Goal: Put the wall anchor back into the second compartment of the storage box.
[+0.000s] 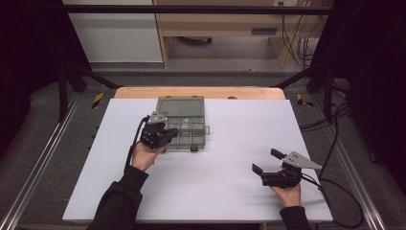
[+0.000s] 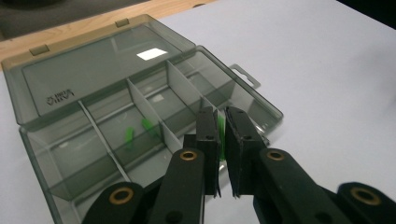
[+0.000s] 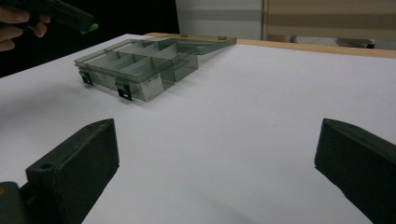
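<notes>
Two green pieces (image 2: 128,137) already lie in the open organiser box (image 1: 184,125) near the desk's (image 1: 230,187) far edge. Left gripper (image 2: 222,135), pinching another green piece (image 2: 221,133), should lower squarely inside one compartment before releasing. Right gripper (image 1: 266,162) waits wide, empty.

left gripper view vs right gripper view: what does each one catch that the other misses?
Left gripper view alone: two green pieces lying in a middle compartment, and the embossed mark on the open lid.

Right gripper view alone: the two black latches on the box's front wall, the right gripper with jaws wide apart over bare table, and shelving behind.

Both: the smoky clear compartment box, lid open, and the left gripper shut on a thin green piece.
</notes>
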`<state>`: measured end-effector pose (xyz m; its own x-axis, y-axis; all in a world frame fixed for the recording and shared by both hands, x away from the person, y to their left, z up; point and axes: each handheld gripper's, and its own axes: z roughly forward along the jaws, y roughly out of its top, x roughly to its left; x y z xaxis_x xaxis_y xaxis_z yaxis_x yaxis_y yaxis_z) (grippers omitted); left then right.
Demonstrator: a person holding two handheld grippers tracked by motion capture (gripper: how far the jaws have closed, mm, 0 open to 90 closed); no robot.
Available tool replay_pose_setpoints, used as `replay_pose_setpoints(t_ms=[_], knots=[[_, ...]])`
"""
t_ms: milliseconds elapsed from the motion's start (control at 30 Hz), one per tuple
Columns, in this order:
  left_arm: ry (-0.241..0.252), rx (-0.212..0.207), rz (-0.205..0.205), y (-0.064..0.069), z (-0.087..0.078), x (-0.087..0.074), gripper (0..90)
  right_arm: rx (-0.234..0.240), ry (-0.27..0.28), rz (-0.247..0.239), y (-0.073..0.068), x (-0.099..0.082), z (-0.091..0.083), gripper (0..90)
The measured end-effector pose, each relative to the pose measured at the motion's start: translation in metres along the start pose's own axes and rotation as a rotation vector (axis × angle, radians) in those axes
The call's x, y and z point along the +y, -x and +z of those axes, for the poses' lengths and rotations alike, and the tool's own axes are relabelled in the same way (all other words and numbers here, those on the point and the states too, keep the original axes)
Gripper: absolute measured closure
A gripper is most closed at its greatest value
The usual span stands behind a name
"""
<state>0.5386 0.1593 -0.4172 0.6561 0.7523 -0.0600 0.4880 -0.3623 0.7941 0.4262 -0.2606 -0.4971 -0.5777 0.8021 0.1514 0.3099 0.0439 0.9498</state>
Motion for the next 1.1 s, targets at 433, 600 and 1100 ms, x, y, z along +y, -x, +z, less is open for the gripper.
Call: replay_pose_setpoints(t_ms=[433, 600, 1100], knots=[[-0.021, 0.047, -0.004, -0.026, 0.026, 0.017, 84.0, 0.001, 0.000, -0.004, 0.000, 0.000, 0.000, 0.2], [-0.024, 0.065, 0.002, -0.035, 0.036, 0.021, 83.9, 0.001, 0.001, -0.003, 0.000, 0.000, 0.000, 0.2], [-0.065, 0.097, -0.010, -0.057, 0.056, 0.022, 83.9, 0.001, -0.002, -0.004, 0.000, 0.000, 0.001, 0.2]])
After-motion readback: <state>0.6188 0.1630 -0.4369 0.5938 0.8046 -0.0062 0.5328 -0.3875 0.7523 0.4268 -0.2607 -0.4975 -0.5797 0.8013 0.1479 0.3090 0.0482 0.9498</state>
